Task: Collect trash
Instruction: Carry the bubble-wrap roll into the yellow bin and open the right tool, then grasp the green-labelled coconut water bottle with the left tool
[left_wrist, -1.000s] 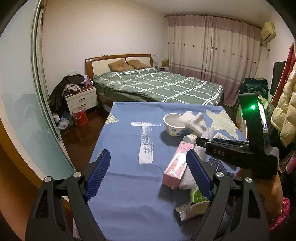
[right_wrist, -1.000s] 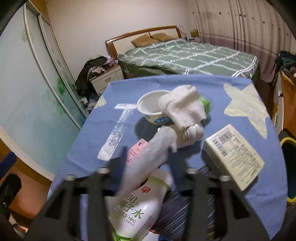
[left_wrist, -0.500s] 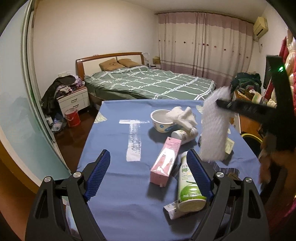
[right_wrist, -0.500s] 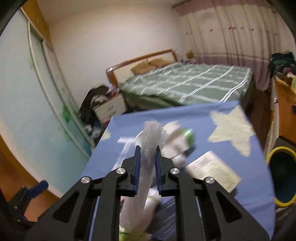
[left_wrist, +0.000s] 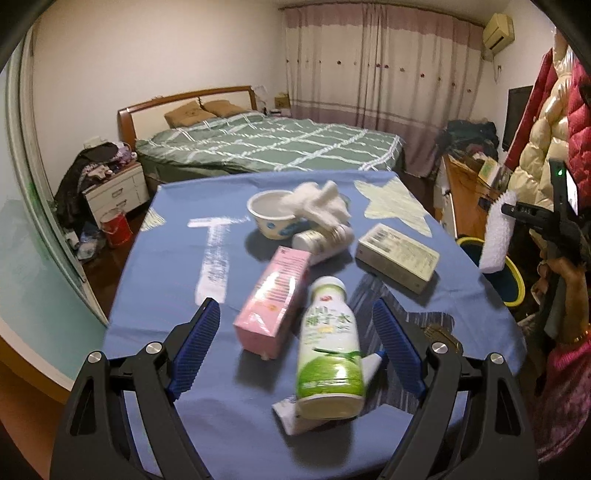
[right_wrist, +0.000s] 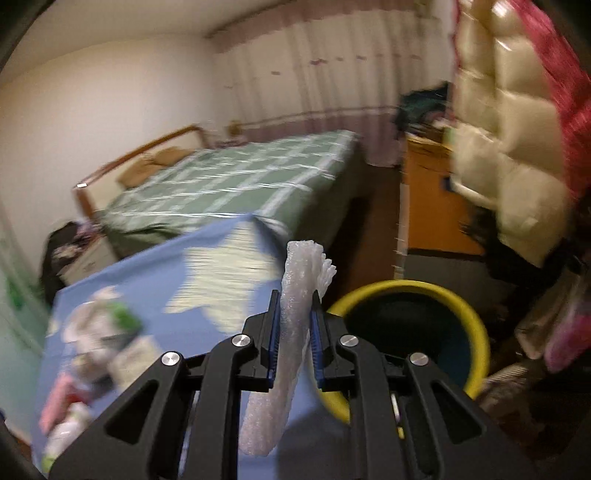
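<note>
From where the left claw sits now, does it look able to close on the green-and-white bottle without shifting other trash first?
Probably yes. The left claw is open, and the bottle lies between its fingers. The pink box lies close beside it, also within the gap, and a small tube sits under the bottle's base, so either might get nudged.

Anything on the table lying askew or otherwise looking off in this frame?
Yes. The green-and-white bottle lies on its side across a tube, and the pink box lies flat beside it. A white cloth spills over the bowl. No liquid shows on the blue tablecloth.
</note>
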